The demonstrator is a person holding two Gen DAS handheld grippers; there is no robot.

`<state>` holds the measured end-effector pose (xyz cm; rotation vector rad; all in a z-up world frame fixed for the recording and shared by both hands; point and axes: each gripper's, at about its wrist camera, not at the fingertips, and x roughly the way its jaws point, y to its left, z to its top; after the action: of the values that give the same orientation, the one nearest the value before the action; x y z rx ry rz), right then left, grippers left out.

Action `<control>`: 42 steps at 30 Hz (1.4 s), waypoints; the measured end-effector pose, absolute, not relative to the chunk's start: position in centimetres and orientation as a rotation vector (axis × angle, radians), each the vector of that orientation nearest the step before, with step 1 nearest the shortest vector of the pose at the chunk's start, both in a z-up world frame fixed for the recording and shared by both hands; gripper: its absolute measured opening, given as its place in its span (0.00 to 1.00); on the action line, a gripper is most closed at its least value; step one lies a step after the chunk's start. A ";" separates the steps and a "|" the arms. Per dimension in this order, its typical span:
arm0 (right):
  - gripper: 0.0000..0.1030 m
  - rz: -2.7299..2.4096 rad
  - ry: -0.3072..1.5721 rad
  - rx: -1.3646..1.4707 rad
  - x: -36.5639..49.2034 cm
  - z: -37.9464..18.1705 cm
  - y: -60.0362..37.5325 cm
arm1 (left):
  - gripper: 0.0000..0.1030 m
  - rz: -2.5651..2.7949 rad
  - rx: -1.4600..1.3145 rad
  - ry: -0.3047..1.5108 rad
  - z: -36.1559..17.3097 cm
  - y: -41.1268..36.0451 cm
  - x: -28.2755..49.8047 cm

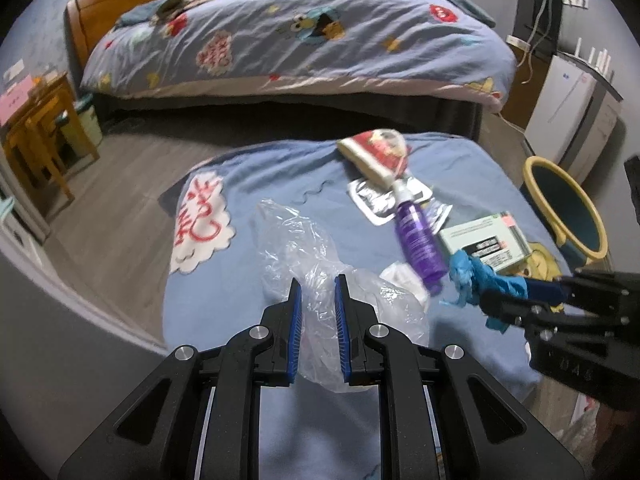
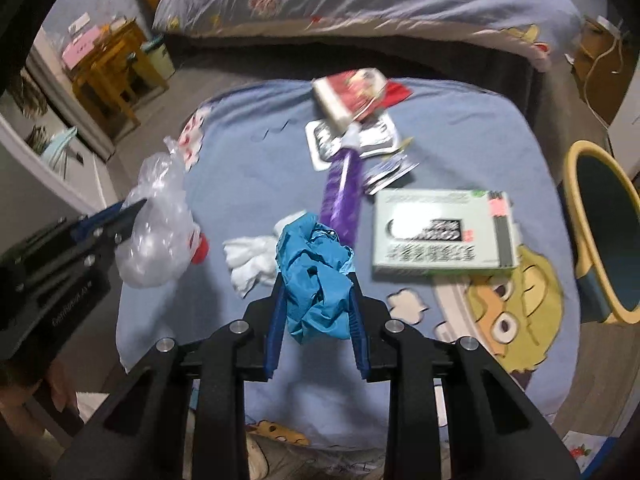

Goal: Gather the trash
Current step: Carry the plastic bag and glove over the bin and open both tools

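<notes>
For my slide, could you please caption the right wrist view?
Right gripper clamps a crumpled blue glove above the littered blanket.

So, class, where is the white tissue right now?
In the right wrist view the white tissue lies on the blue cloth, left of the blue glove and beside the purple bottle.

Bedroom, grey wood-look floor [image 1: 112, 216]. Big bed [image 1: 296, 40] w/ cartoon duvet, wooden headboard [image 1: 120, 0] at its left end. Wooden table [image 1: 36, 120] left of bed; white cabinet [image 1: 568, 108] to its right.

Box [image 2: 444, 232] lettering blurred, unreadable
</notes>
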<state>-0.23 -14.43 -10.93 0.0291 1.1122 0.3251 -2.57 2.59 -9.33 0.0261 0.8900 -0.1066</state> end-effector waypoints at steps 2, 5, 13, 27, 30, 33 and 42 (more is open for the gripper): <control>0.27 0.310 1.100 0.037 0.3 -10.6 -14.8 | 0.16 -0.121 0.020 0.886 -8.8 1.7 -2.4; 0.27 0.296 1.073 0.063 0.7 -9.8 -16.3 | 0.16 -0.152 0.038 0.858 -7.1 0.1 -2.4; 0.27 0.222 0.923 0.146 2.9 -4.3 -22.9 | 0.16 -0.287 0.158 0.726 1.1 -5.2 -1.1; 0.27 -0.004 0.783 0.220 3.6 -1.5 -37.7 | 0.16 -0.462 0.163 0.691 2.7 -14.7 2.2; 0.27 -0.042 0.793 0.266 3.5 -2.5 -40.9 | 0.16 -0.511 0.176 0.680 2.5 -17.6 2.6; 0.27 -0.071 0.801 0.310 3.4 -3.3 -43.0 | 0.16 -0.542 0.180 0.693 1.8 -19.8 3.3; 0.27 -0.155 0.844 0.305 4.1 -6.0 -48.0 | 0.16 -0.602 0.218 0.736 -1.0 -25.5 5.1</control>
<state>4.14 -48.00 -6.04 0.3055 0.8436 -0.1551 5.12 -25.51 -0.99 0.2179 0.7356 -0.6016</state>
